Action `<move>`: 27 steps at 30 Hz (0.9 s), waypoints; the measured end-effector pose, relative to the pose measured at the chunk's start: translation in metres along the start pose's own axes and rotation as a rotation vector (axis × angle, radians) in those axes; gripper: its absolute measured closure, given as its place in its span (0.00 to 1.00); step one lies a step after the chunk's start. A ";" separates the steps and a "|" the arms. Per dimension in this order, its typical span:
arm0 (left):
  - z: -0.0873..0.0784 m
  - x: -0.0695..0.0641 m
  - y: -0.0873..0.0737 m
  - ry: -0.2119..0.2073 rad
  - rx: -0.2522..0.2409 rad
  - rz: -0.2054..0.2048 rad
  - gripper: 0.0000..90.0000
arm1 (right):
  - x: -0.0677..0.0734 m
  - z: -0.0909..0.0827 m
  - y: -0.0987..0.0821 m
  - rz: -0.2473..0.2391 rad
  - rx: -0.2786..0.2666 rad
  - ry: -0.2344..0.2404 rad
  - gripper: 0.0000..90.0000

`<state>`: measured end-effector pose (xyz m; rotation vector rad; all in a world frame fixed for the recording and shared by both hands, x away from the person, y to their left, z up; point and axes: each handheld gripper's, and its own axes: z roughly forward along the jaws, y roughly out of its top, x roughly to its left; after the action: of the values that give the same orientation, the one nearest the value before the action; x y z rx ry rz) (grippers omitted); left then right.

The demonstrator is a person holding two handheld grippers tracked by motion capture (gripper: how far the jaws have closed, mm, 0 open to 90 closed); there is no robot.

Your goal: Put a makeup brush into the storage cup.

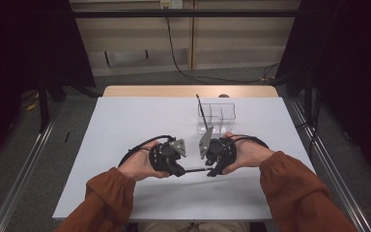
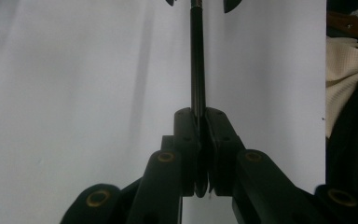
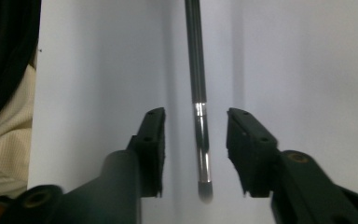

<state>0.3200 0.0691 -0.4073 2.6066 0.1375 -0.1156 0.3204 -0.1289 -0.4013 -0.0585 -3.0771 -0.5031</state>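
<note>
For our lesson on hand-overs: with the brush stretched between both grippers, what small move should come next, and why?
Probably draw the right gripper back off the brush. Its jaws stand apart from the brush tip, while the left gripper is clamped on the handle, so the left alone carries it.

Soft overhead light brightens the white table (image 1: 125, 125), surroundings fall dark, and close gripper views blur slightly.

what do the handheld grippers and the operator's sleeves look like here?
Both tongs, left and right, are black, with a grey three-cornered plate on top and a looping black cable. Jaw links carry brass-coloured pivot rings. The sleeves are rust-orange with gathered cuffs.
</note>
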 end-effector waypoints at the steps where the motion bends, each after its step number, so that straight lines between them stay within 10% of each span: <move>1: 0.000 0.000 0.000 0.004 -0.001 -0.001 0.94 | -0.001 0.000 -0.001 -0.002 -0.015 -0.005 0.58; 27: -0.017 0.002 -0.028 0.011 -0.072 -0.073 0.94 | 0.002 -0.004 -0.040 0.171 -0.205 -0.090 0.13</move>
<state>0.3196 0.1020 -0.4069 2.5311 0.2366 -0.1204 0.3173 -0.1677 -0.4104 -0.3532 -3.0548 -0.8242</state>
